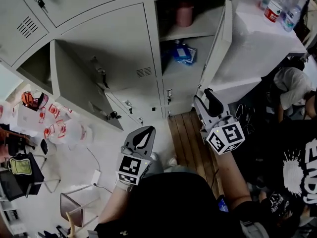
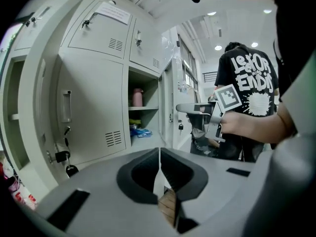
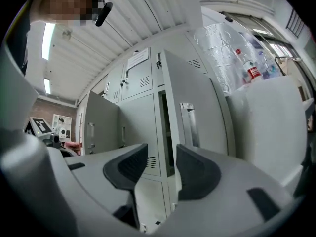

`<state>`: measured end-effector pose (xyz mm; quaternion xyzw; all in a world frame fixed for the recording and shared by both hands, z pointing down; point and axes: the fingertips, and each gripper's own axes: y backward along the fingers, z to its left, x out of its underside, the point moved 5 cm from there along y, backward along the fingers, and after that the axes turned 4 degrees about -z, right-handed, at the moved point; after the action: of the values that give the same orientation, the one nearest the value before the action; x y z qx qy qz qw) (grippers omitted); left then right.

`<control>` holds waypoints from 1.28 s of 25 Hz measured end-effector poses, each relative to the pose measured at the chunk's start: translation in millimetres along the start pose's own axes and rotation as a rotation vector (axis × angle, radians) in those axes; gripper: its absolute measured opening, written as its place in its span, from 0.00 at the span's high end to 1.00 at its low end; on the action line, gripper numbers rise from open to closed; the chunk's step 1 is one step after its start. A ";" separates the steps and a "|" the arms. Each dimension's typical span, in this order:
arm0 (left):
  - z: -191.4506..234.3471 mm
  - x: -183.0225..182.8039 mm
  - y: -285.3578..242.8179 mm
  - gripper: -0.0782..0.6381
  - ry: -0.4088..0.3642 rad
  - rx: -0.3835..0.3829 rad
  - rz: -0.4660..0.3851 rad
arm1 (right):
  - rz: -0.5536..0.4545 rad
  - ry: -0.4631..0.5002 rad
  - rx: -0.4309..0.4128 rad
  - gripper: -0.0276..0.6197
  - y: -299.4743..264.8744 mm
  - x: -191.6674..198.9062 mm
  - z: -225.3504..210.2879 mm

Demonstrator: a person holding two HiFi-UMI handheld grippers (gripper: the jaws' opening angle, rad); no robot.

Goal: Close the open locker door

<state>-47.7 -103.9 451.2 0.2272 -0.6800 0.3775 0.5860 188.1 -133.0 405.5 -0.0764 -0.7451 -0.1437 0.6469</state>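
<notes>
A bank of grey lockers fills the top of the head view. The right locker door (image 1: 220,43) stands swung out, showing a pink cup (image 1: 184,15) and a blue packet (image 1: 184,53) on the shelves inside. My right gripper (image 1: 204,97) is open just below that door's lower edge, with nothing between its jaws. In the right gripper view (image 3: 161,154) the door (image 3: 190,107) appears nearly edge-on beyond the jaws. My left gripper (image 1: 146,130) hangs lower and further left, shut and empty (image 2: 159,157). It looks toward the open locker (image 2: 143,112) and the right gripper (image 2: 183,108).
A second locker door (image 1: 77,86) stands open at the left, with keys (image 1: 114,115) hanging from it. Bottles (image 1: 275,4) stand on the white cabinet (image 1: 257,48) to the right of the lockers. A person in a black shirt (image 1: 297,177) is at my right. Bags and a chair (image 1: 20,167) sit at the left.
</notes>
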 end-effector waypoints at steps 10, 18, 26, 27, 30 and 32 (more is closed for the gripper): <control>13.2 4.2 10.2 0.85 0.012 -0.087 0.021 | 0.013 0.000 -0.145 0.68 -52.4 8.8 21.2; 27.0 0.5 12.0 0.85 0.020 -0.138 0.018 | -0.035 -0.032 -0.196 0.68 -70.1 -1.1 29.8; 40.0 1.0 4.4 0.85 0.030 -0.164 0.027 | -0.033 -0.029 -0.137 0.69 -86.4 4.7 6.5; 41.5 1.1 2.8 0.85 0.031 -0.166 0.028 | -0.031 -0.028 -0.142 0.69 -89.5 6.0 6.5; 45.6 0.8 -2.1 0.85 0.034 -0.175 0.026 | -0.022 -0.025 -0.158 0.69 -101.2 10.4 5.8; 48.2 0.9 -4.1 0.85 0.036 -0.182 0.025 | -0.015 -0.022 -0.169 0.69 -110.0 13.6 4.8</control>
<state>-74.9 -143.8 451.7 0.1574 -0.7036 0.3254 0.6118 148.6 -236.6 405.6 -0.1265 -0.7378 -0.2100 0.6289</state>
